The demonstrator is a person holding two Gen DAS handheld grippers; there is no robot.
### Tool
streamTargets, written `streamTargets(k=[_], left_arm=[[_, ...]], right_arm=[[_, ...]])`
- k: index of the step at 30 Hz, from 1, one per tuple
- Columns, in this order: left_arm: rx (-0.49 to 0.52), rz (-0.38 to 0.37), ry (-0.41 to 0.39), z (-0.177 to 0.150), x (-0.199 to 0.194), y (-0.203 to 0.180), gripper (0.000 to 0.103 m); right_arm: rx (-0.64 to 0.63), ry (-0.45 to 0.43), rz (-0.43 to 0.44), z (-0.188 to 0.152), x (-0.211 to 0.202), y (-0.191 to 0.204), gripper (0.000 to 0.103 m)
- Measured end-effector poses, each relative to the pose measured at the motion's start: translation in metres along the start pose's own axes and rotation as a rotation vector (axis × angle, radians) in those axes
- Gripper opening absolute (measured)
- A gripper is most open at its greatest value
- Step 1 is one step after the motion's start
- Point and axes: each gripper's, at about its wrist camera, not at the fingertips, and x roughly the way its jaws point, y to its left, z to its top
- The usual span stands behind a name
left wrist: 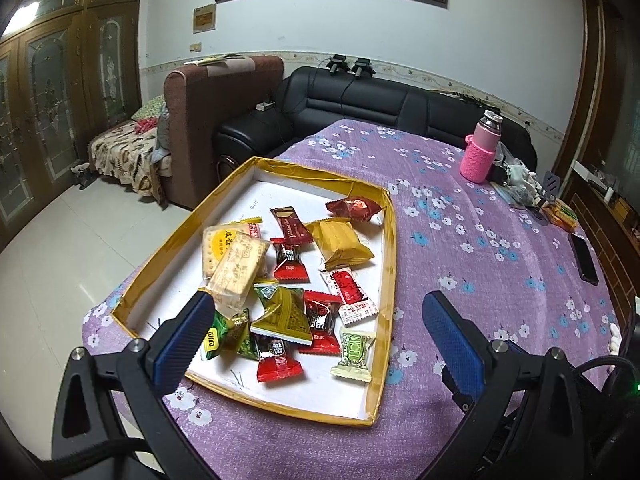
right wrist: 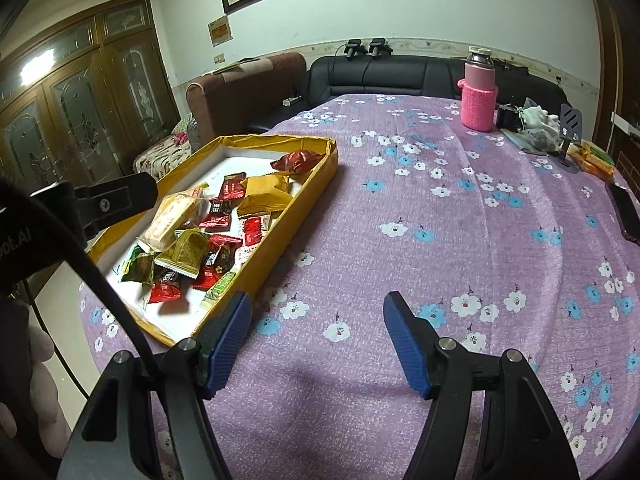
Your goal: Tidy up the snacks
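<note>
Inside the tray [left wrist: 280,170] on the desk [left wrist: 480,264] lie the snacks [left wrist: 288,272], heaped just ahead of the left tongs [left wrist: 316,344], spread and empty. Right tongs [right wrist: 318,340], also spread, hover over bare cloth, tray to their left; the left is nearer. A bottle [left wrist: 482,152] stands well apart.

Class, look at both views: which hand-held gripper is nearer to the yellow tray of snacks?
Left. The left hand-held gripper hangs open over the tray; the right hand-held gripper is open over bare tablecloth beside it.

Glossy foil snack wrappers [left wrist: 286,316], matt cardboard tray [left wrist: 390,264], woven tablecloth [right wrist: 440,240].
</note>
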Motion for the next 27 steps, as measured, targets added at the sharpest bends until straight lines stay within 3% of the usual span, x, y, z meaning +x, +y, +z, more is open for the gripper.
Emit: streamTargets(k=[4, 6, 9, 14, 19, 22, 27], left_arm=[[-0.048, 0.067, 0.002, 0.009, 0.009, 0.033, 0.103], [-0.053, 0.128, 0.054, 0.011, 0.026, 0.054, 0.103], [0.024, 0.258, 0.138, 0.009, 0.053, 0.068, 0.103], [0.156, 0.343, 0.237, 0.000, 0.088, 0.059, 0.103], [0.256, 0.372, 0.290, -0.002, 0.114, 0.044, 0.103], [0.304, 0.347, 0.325, -0.004, 0.126, 0.034, 0.103], [0.239, 0.271, 0.270, 0.020, 0.096, 0.041, 0.102]], right_arm=[[0.010, -0.004, -0.012, 0.000, -0.001, -0.006, 0.068], [0.028, -0.006, -0.019, 0.000, -0.002, -0.011, 0.068], [0.050, -0.002, -0.010, 0.001, 0.000, -0.015, 0.068], [0.033, 0.002, 0.005, 0.000, 0.002, -0.011, 0.068], [0.018, 0.001, 0.002, 0.000, 0.004, -0.011, 0.068], [0.039, 0.006, 0.006, 0.000, 0.006, -0.016, 0.068], [0.061, 0.011, 0.000, -0.001, 0.008, -0.026, 0.068]])
